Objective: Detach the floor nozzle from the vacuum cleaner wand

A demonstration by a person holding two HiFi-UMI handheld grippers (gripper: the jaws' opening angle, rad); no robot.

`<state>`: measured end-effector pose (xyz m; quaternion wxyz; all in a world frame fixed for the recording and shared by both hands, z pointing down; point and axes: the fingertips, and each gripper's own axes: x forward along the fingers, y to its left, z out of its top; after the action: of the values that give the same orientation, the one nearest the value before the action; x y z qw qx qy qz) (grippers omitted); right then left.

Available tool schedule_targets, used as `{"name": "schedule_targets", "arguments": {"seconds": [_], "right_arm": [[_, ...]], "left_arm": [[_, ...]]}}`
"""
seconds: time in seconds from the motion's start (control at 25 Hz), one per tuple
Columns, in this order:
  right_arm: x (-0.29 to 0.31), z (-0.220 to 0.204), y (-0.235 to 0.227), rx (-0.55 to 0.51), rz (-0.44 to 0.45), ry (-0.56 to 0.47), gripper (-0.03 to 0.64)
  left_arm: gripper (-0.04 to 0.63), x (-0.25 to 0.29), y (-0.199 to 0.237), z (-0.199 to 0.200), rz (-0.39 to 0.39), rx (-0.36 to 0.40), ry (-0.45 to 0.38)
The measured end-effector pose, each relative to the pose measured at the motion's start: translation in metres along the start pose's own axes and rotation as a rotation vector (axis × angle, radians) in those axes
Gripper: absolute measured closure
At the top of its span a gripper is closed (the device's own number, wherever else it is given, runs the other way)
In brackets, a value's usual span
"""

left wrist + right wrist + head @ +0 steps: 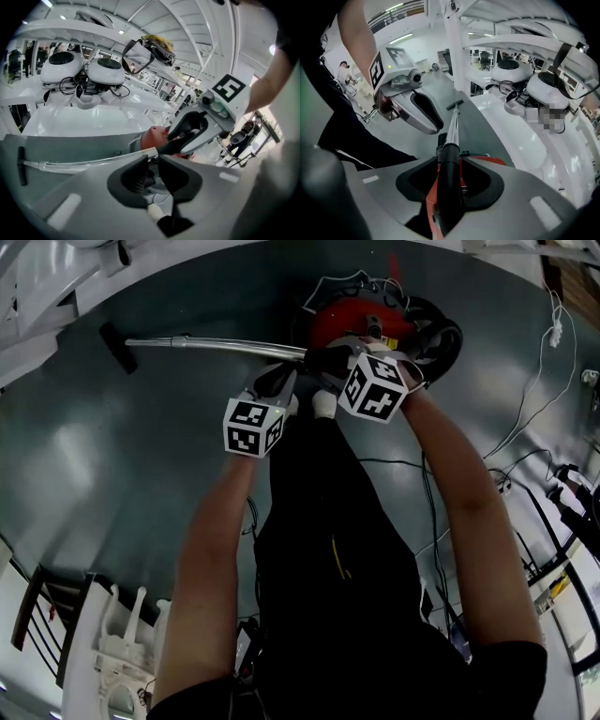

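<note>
Head view: chrome wand lies flat, nozzle on its end

A slim chrome wand (216, 345) runs across the glossy grey floor (103, 465), from the round red canister (361, 322) to the black, bar-shaped floor nozzle (116, 345) fitted at its far end. Right gripper (451, 159) jaws stand wide around the wand's black tubular end, not pressing it. Left gripper (152, 161) fingers are barely parted and empty.

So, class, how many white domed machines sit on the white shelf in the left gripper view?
2. Both sit side by side on the white shelf, upper left: the left domed machine and the right domed machine. Others may be hidden outside the frame.
</note>
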<state>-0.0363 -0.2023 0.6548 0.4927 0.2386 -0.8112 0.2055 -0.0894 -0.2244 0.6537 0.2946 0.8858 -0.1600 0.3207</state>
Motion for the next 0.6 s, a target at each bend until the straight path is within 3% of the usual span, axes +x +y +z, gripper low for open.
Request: {"name": "schedule_targets", "arguments": {"seconds": [0.16,0.4,0.6], "right_arm": [[0.013,-0.008,0.004,-0.037,0.037,0.074,0.417],[0.024,-0.013,0.001,-0.105,-0.023,0.123,0.457],[0.024,-0.014,0.0,-0.075,-0.011,0.134,0.463]], "left_arm": [[0.475,0.001,0.0,-0.005,-0.005,-0.003,0.008],[0.442,0.0,-0.002,-0.012,-0.018,0.017,0.005],[0.392,0.002,0.001,-0.011,-0.01,0.034,0.01]]}}
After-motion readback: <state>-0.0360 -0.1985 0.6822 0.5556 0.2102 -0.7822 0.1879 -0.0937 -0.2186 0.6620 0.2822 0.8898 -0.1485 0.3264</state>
